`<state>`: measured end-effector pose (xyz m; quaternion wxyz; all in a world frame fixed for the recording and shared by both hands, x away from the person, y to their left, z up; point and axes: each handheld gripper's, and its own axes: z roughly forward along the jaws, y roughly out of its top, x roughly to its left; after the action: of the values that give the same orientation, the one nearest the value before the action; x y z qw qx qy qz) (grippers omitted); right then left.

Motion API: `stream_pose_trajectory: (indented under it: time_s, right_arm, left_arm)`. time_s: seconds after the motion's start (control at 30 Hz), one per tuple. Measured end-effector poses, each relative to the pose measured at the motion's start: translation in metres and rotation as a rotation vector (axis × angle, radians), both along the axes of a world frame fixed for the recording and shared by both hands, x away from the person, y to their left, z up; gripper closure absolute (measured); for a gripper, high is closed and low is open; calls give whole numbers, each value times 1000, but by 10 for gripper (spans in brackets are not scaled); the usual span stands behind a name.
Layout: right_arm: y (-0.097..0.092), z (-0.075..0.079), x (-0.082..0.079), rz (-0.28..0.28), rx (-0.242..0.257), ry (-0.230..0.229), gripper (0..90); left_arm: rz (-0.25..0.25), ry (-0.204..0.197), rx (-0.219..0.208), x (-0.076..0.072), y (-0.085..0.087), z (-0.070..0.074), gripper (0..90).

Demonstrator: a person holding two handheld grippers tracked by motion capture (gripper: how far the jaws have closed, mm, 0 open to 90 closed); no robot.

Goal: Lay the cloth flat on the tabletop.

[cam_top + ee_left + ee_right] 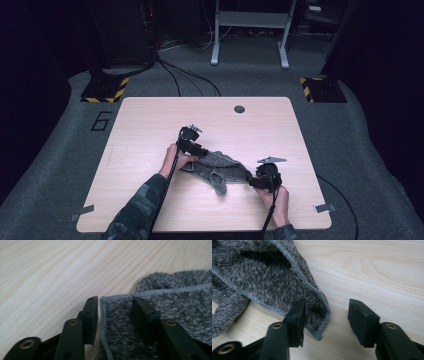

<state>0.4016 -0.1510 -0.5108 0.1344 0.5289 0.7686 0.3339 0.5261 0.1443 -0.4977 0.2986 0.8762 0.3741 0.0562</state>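
Grey knit cloth (220, 170) lying mid-table, long axis running 10-to-4 between both hands. Left gripper (115, 306) straddling its hemmed corner, jaws apart, not pinching. Right gripper (325, 315) sitting at 4 end, likewise open around the corner.

The left gripper (190, 142) and right gripper (264, 179) are black, each trailing a black cable. Brass-ringed screw holes sit behind their blocky black fingers (90, 315). A grey three-cornered plate (271, 160) tops the right gripper. The left forearm wears a camouflage sleeve (137, 207).
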Motion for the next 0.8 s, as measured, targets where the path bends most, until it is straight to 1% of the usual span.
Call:
stream_pose_trajectory:
  time_s: [0.03,0.07,0.13,0.2,0.23,0.27,0.37,0.4,0.43,0.47,0.5,0.53,0.57,0.6,0.67,0.73,0.8]
  right_arm:
    - [0,0,0,5,-7,-6,535]
    - [1,0,-1,5,-12,-5,567]
    - [4,0,-2,7,-36,-17,632]
    - [5,0,-2,8,-40,-21,708]
    - [5,-1,-2,10,-43,-27,741]
    - [5,-1,-2,7,-34,-18,784]
    - [2,-2,1,22,-24,-21,854]
    - [1,-1,1,23,-16,-10,866]
    - [0,0,2,22,-21,-14,872]
    - [-1,1,3,21,-23,-21,874]
    - [-2,3,3,18,-16,-25,875]
    - [-4,5,3,26,-18,-36,875]
    - [-5,8,4,27,-14,-47,875]
    - [-6,11,4,23,-7,-50,874]
    - [-7,17,4,22,1,-75,874]
    - [-8,22,5,22,7,-77,874]
    - [-8,25,6,28,10,-83,873]
  left_arm:
    - [-7,-4,11,-2,-2,-2,601]
    - [-7,-14,13,-3,-2,-2,623]
    - [-16,-25,15,-6,-4,-3,706]
    - [-18,-37,13,-9,-5,-4,783]
    - [-10,-52,9,-11,-7,-4,823]
    - [-4,-69,9,-12,-9,-4,844]
    - [-6,-96,-6,-15,-6,0,863]
    - [9,-107,-25,-16,-4,2,865]
    - [13,-114,-44,-16,-1,5,865]
    - [13,-114,-44,-16,-1,5,866]
    - [25,-132,-69,-17,5,11,867]
    - [25,-132,-69,-17,5,11,866]
    - [30,-149,-98,-20,11,18,865]
    - [32,-159,-110,-21,14,20,866]
    - [39,-173,-137,-24,19,26,863]
    - [38,-188,-159,-27,25,32,856]
    - [44,-194,-167,-30,29,34,839]
